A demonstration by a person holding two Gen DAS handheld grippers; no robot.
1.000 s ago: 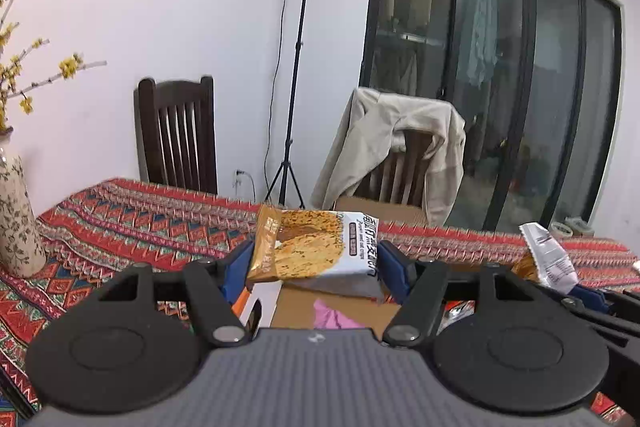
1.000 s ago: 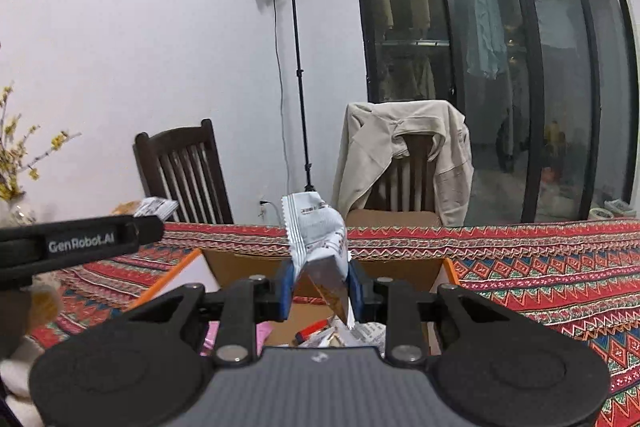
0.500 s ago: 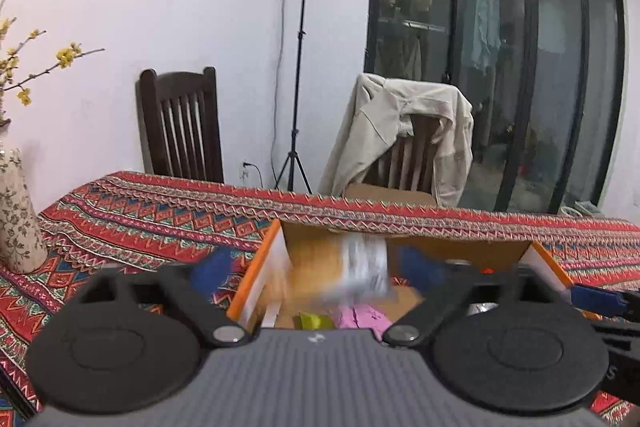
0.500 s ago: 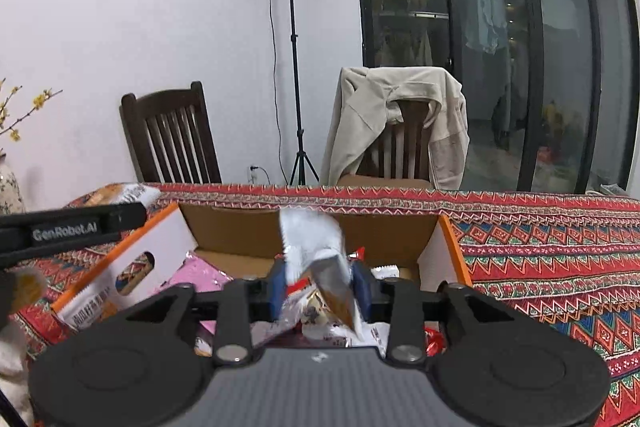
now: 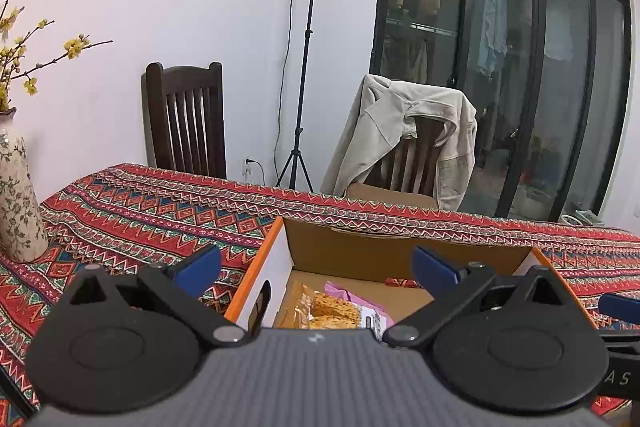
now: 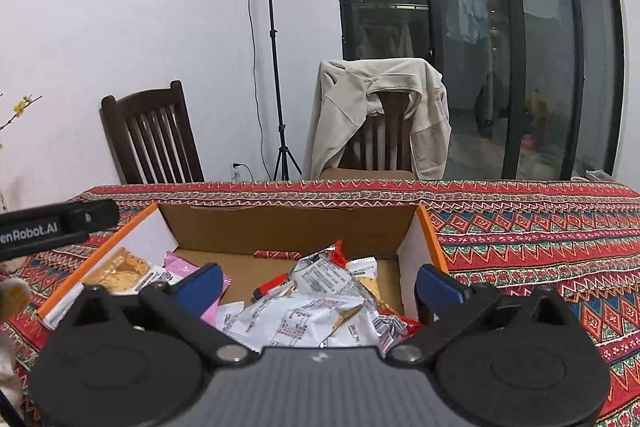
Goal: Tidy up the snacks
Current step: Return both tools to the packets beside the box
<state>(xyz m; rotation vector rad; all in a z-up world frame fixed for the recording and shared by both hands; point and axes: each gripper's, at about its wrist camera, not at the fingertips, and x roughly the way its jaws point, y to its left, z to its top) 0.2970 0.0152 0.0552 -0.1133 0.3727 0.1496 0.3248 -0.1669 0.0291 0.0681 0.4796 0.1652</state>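
Honestly, both my claws, left [image 5: 316, 269] and right [image 6: 320, 281], have just sprung wide, empty, above the box [image 6: 288, 225]; packets [image 6: 304, 311] look light, crinkly — pinch an edge.

One cardboard box [image 6: 288, 227], two wooden chairs [image 6: 152, 139], one light stand [image 6: 276, 67], one vase [image 5: 18, 199], one jacket [image 6: 380, 107]

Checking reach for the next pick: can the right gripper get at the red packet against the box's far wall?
Probably yes: the right gripper has open, empty jaws over the open-topped cardboard box, and the red packet lies uncovered.
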